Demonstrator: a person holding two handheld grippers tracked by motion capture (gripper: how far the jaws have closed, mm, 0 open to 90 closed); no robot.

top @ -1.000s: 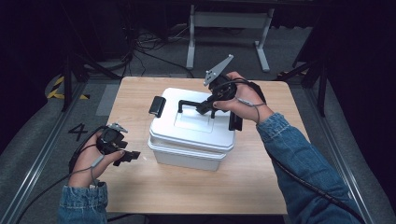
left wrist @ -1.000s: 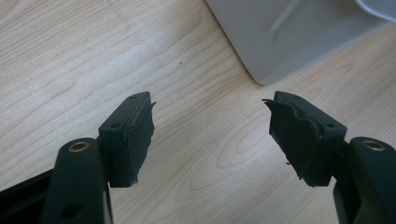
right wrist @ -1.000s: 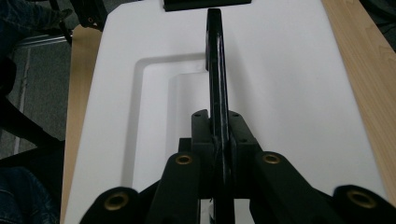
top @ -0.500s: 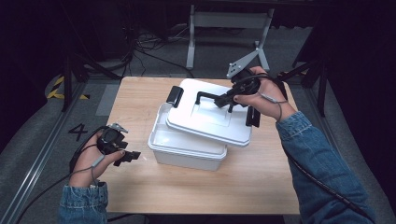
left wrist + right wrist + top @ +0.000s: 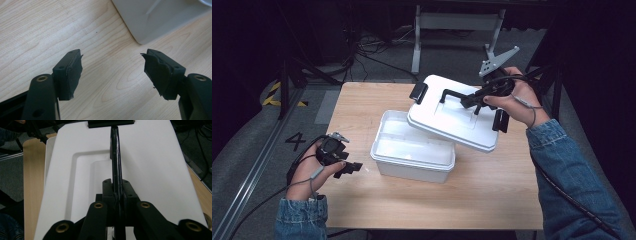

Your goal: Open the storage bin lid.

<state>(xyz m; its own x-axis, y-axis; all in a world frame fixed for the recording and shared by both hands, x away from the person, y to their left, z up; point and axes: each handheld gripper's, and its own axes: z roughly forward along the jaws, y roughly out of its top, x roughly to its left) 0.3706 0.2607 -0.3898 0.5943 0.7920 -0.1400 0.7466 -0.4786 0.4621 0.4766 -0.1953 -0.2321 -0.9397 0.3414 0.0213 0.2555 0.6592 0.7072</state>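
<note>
bright lit table (image 5: 492, 200), dark surroundings, soft shadows, slightly soft focus, glare-free

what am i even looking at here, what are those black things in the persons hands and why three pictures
A person sits at a wooden table and holds a hand tool in each hand. Each tool ends in a two-jawed claw that pinches things.

The wide picture comes from a camera above, looking down on the table. The other two come from small cameras riding on each claw, looking out along its black jaws.

On the table stands an open white plastic box. The right claw is shut on the black handle of the box's white lid and holds the lid tilted above the box's right side. In the right gripper view the handle runs straight up between the closed jaws.

The left claw is beside the box, jaws open, holding nothing; its own view shows bare wood between the pads.
</note>
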